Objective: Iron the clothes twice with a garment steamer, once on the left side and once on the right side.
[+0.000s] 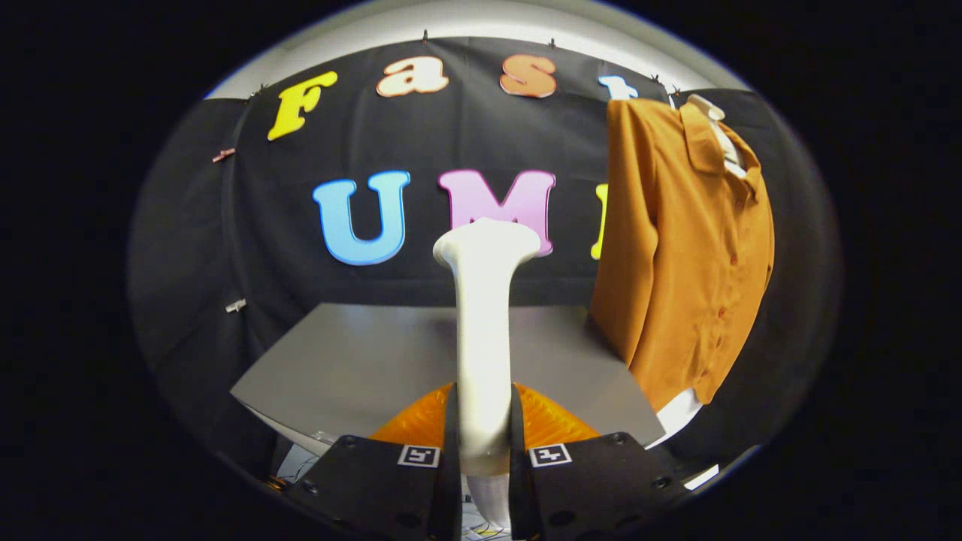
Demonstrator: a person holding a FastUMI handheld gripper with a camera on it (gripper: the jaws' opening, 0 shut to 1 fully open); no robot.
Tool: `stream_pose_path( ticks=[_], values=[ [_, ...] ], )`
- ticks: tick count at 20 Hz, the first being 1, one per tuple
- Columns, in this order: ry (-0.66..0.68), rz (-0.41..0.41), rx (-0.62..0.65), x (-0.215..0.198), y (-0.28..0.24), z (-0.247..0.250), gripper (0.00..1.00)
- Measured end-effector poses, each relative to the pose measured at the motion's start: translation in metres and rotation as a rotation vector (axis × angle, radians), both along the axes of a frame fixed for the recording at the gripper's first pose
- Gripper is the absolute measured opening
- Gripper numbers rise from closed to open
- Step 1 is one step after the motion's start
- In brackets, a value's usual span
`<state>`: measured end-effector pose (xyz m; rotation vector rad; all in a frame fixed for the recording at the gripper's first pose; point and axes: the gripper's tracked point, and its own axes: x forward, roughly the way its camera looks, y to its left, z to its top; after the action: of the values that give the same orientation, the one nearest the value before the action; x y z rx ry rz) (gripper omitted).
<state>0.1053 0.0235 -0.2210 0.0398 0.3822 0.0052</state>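
Observation:
My gripper (483, 421) is shut on the white garment steamer (485, 330), both fingers pressing its handle from either side. The steamer stands upright between the fingers, its flared head (487, 242) at the top, lifted above the grey table (353, 361). An orange button-up shirt (684, 248) hangs on a white hanger (714, 120) against the booth's wall, off to the right of the steamer and apart from it. The steamer's head is well left of the shirt's sleeve.
The grey table spreads beyond the fingers, with its right corner under the shirt's hem. A white edge (676, 409) shows below the shirt. Black cloth wall stands behind everything.

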Motion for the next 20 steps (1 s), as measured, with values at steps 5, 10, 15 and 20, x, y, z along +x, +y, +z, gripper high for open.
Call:
stream_pose_path(
  ticks=[5,10,15,20],
  values=[
    [-0.171,0.006,0.018,-0.034,-0.016,0.069,0.28],
    [-0.360,-0.004,0.009,-0.065,-0.046,0.127,0.28],
    [-0.495,-0.051,-0.002,-0.081,-0.094,0.153,0.28],
    [-0.509,-0.108,0.003,-0.082,-0.149,0.145,0.28]
  ],
)
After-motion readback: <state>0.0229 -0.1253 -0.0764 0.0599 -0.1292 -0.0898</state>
